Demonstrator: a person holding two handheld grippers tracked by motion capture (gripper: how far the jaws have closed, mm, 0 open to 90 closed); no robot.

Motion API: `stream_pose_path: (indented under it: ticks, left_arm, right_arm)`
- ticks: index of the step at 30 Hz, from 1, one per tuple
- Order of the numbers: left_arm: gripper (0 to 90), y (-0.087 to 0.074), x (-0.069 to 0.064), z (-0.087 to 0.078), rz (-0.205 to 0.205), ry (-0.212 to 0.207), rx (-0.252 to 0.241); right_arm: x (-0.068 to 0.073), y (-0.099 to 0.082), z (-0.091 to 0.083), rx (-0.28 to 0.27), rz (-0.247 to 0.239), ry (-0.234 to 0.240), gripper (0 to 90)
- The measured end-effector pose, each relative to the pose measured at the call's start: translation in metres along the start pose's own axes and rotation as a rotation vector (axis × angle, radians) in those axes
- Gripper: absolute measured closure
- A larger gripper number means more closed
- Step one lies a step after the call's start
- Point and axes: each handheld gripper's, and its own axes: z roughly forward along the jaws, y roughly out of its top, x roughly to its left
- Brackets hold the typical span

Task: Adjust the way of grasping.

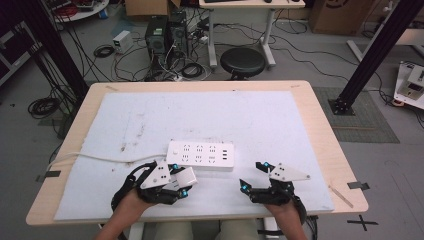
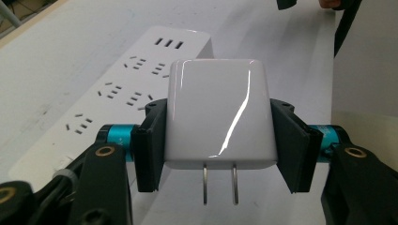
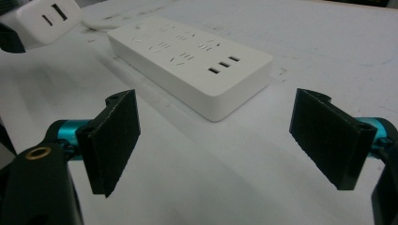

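A white power strip (image 1: 201,154) (image 2: 141,79) (image 3: 190,61) lies flat on the white mat, its cord running off to the left. My left gripper (image 1: 182,184) (image 2: 218,140) hovers just in front of the strip's left end, shut on a white plug adapter (image 1: 185,176) (image 2: 218,112) (image 3: 44,18). The adapter's two metal prongs point back toward the gripper body in the left gripper view. My right gripper (image 1: 252,176) (image 3: 225,140) is open with nothing between its pads, near the strip's right end and a little in front of it.
The white mat (image 1: 210,115) covers most of the wooden table (image 1: 320,130). A black stool (image 1: 242,61), computer towers and tangled cables sit on the floor beyond the far edge. Black frame posts rise at both sides.
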Motion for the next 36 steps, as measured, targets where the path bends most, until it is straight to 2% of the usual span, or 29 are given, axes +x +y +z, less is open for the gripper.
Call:
stream_pose_path:
  ticks: [1, 6, 7, 8, 11, 12, 16, 17, 19, 21, 22, 23, 25, 27, 29, 30, 32, 34, 36]
  left_arm:
    - [42.5, 0.0, -0.002, 0.002, -0.003, -0.005, -0.002]
    - [42.5, 0.002, -0.008, 0.009, 0.054, -0.021, 0.026]
    - [42.5, 0.002, -0.008, 0.009, 0.054, -0.021, 0.026]
    - [42.5, 0.005, -0.011, 0.012, 0.081, -0.022, 0.034]
    - [42.5, 0.007, -0.014, 0.016, 0.11, -0.014, 0.048]
    - [42.5, 0.007, -0.014, 0.016, 0.11, -0.014, 0.048]
    - [42.5, 0.007, -0.018, 0.023, 0.145, -0.007, 0.066]
    - [42.5, 0.006, -0.019, 0.025, 0.154, -0.005, 0.069]
    - [42.4, 0.006, -0.021, 0.028, 0.166, -0.001, 0.073]
    - [42.5, 0.005, -0.023, 0.031, 0.187, 0.004, 0.079]
    - [42.5, 0.005, -0.025, 0.033, 0.196, 0.004, 0.085]
    - [42.5, 0.004, -0.026, 0.034, 0.205, 0.004, 0.087]
    - [42.5, 0.004, -0.028, 0.037, 0.227, 0.005, 0.098]
    - [42.4, 0.004, -0.03, 0.039, 0.24, 0.007, 0.092]
    - [42.5, 0.005, -0.031, 0.039, 0.248, 0.006, 0.094]
    - [42.5, 0.005, -0.031, 0.039, 0.247, 0.009, 0.088]
    - [42.5, 0.006, -0.031, 0.039, 0.252, 0.012, 0.081]
    - [42.5, 0.009, -0.032, 0.038, 0.259, 0.016, 0.071]
    - [42.5, 0.012, -0.032, 0.037, 0.271, 0.017, 0.064]
  right_arm:
    - [0.002, 0.0, 0.002, 0.001, -0.001, 0.011, 16.9]
    - [0.01, 0.001, 0.009, 0.029, 0.004, 0.055, 16.9]
    - [0.012, 0.002, 0.01, 0.038, 0.013, 0.07, 16.9]
    - [0.014, 0.004, 0.013, 0.043, 0.024, 0.099, 16.9]
    - [0.017, 0.007, 0.017, 0.066, 0.069, 0.156, 16.9]
    - [0.017, 0.007, 0.017, 0.066, 0.069, 0.156, 16.9]
    - [0.02, 0.009, 0.023, 0.094, 0.114, 0.208, 17.0]
    - [0.021, 0.009, 0.025, 0.107, 0.14, 0.236, 17.0]
    - [0.021, 0.009, 0.026, 0.11, 0.148, 0.252, 16.9]
    - [0.021, 0.01, 0.028, 0.128, 0.182, 0.284, 17.0]
    - [0.021, 0.011, 0.031, 0.145, 0.217, 0.319, 17.0]
    - [0.021, 0.011, 0.031, 0.145, 0.217, 0.319, 17.0]
    - [0.021, 0.011, 0.033, 0.163, 0.254, 0.354, 17.0]
    - [0.021, 0.012, 0.037, 0.185, 0.288, 0.396, 16.9]
    - [0.022, 0.012, 0.039, 0.187, 0.294, 0.406, 16.9]
    - [0.022, 0.014, 0.04, 0.191, 0.316, 0.428, 17.0]
    - [0.022, 0.014, 0.041, 0.193, 0.323, 0.438, 17.0]
    - [0.023, 0.017, 0.044, 0.205, 0.349, 0.474, 17.4]
    - [0.023, 0.018, 0.045, 0.209, 0.357, 0.485, 18.7]
